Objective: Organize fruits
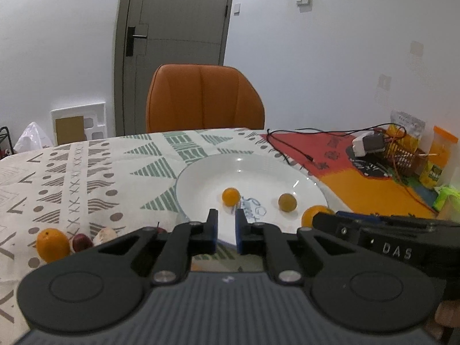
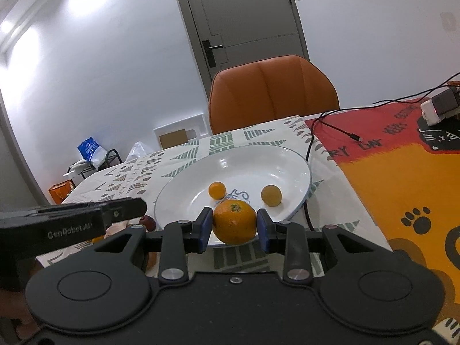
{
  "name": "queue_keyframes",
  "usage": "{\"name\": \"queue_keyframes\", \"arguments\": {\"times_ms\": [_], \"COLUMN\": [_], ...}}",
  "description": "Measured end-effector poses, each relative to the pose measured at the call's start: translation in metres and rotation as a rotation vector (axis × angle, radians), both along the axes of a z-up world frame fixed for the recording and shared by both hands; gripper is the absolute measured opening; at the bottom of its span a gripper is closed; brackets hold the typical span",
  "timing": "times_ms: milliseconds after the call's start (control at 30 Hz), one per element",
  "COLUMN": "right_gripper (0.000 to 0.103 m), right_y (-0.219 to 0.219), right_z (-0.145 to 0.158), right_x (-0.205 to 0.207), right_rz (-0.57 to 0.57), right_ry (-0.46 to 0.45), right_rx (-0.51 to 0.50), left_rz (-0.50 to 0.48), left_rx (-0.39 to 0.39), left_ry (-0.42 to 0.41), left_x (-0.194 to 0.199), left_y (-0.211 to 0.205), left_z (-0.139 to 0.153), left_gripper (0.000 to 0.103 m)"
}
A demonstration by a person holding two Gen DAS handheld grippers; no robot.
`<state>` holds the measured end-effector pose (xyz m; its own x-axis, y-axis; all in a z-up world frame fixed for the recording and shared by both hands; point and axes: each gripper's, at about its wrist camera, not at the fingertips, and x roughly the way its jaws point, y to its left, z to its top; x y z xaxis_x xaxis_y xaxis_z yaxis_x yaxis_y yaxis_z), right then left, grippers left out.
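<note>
Fruit in question is a large orange point(image 2: 234, 222), clamped between the blue pads of the right gripper point(image 2: 234, 225) and carried low over the near rim of a white plate point(image 2: 201, 169). Two small fruits are already settled in the plate: a bright orange one point(image 2: 217, 190) at eleven o'clock from the held orange and a duller one point(image 2: 271, 195) at one o'clock. The left gripper point(image 1: 226, 228) is closed on nothing. Another orange point(image 1: 52, 244) and a small red fruit point(image 1: 82, 242) are left on the patterned tablecloth point(image 1: 86, 178) at nine o'clock. If released on the sloping rim, the orange could roll into the small fruits or off onto the cloth. A black cable point(image 2: 322, 120) lies at two o'clock; an orange chair point(image 2: 273, 95) and a grey door point(image 2: 244, 14) are seen at twelve.
</note>
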<state>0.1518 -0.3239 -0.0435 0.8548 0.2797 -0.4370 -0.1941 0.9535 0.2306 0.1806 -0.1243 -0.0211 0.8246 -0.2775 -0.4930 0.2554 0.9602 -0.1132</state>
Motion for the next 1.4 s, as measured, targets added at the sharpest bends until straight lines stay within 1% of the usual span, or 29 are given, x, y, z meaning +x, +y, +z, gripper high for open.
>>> {"name": "queue_keyframes", "arguments": {"times_ms": [100, 167, 233, 267, 333, 433, 500, 533, 633, 733, 800, 900, 1067, 1100, 1167, 1233, 1267, 1333, 1400], "right_gripper": [0.031, 0.031, 0.031, 0.031, 0.031, 0.032, 0.032, 0.035, 0.036, 0.036, 0.036, 0.037, 0.043, 0.043, 0.044, 0.044, 0.044, 0.044, 0.044], "right_y": [0.0, 0.001, 0.003, 0.003, 0.004, 0.004, 0.003, 0.003, 0.002, 0.001, 0.0, 0.001, 0.003, 0.003, 0.002, 0.002, 0.001, 0.0, 0.001], "right_z": [-0.001, -0.001, -0.001, -0.001, -0.001, -0.002, -0.003, -0.003, -0.003, -0.003, -0.003, -0.004, -0.008, -0.009, -0.011, -0.013, -0.013, -0.014, -0.014], "right_x": [0.001, 0.004, 0.006, 0.008, 0.011, 0.014, 0.016, 0.015, 0.012, 0.007, 0.005, 0.001, -0.005, -0.006, -0.006, -0.006, -0.007, -0.007, -0.007], "right_rz": [0.004, 0.009, 0.009, 0.009, 0.008, 0.01, 0.012, 0.012, 0.01, 0.014, 0.02, 0.03, 0.046, 0.048, 0.05, 0.049, 0.049, 0.049, 0.05], "right_ry": [-0.002, -0.004, -0.007, -0.008, -0.008, -0.006, -0.002, -0.006, -0.014, -0.016, -0.014, -0.007, 0.007, 0.011, 0.017, 0.02, 0.021, 0.022, 0.021], "right_rx": [0.006, 0.002, 0.0, 0.0, 0.0, 0.004, 0.012, 0.018, 0.019, 0.022, 0.025, 0.025, 0.012, 0.011, 0.013, 0.015, 0.017, 0.018, 0.019], "left_rz": [0.03, 0.036, 0.041, 0.049, 0.064, 0.072, 0.073, 0.074, 0.083, 0.094, 0.089, 0.093, 0.112, 0.117, 0.134, 0.151, 0.16, 0.149, 0.141], "left_rx": [0.015, 0.014, 0.011, 0.014, 0.026, 0.036, 0.039, 0.041, 0.041, 0.024, 0.004, 0.003, 0.012, 0.013, 0.019, 0.037, 0.03, -0.013, -0.037], "left_ry": [0.009, 0.032, 0.057, 0.061, 0.064, 0.077, 0.092, 0.1, 0.127, 0.153, 0.154, 0.165, 0.156, 0.154, 0.147, 0.135, 0.134, 0.137, 0.136], "left_x": [-0.002, 0.0, 0.001, 0.001, 0.001, 0.002, 0.004, 0.005, 0.008, 0.012, 0.013, 0.017, 0.019, 0.019, 0.02, 0.02, 0.021, 0.021, 0.019], "left_y": [0.004, 0.008, 0.012, 0.013, 0.014, 0.013, 0.012, 0.011, 0.01, 0.012, 0.014, 0.012, 0.01, 0.009, 0.01, 0.011, 0.014, 0.022, 0.027], "left_z": [-0.001, -0.004, -0.008, -0.01, -0.014, -0.02, -0.024, -0.026, -0.034, -0.042, -0.045, -0.049, -0.055, -0.055, -0.055, -0.055, -0.055, -0.055, -0.054], "left_gripper": [0.016, 0.019, 0.031, 0.034, 0.049, 0.062, 0.067, 0.068, 0.068, 0.068, 0.068, 0.068, 0.067, 0.066, 0.058, 0.039, 0.036, 0.034, 0.034]}}
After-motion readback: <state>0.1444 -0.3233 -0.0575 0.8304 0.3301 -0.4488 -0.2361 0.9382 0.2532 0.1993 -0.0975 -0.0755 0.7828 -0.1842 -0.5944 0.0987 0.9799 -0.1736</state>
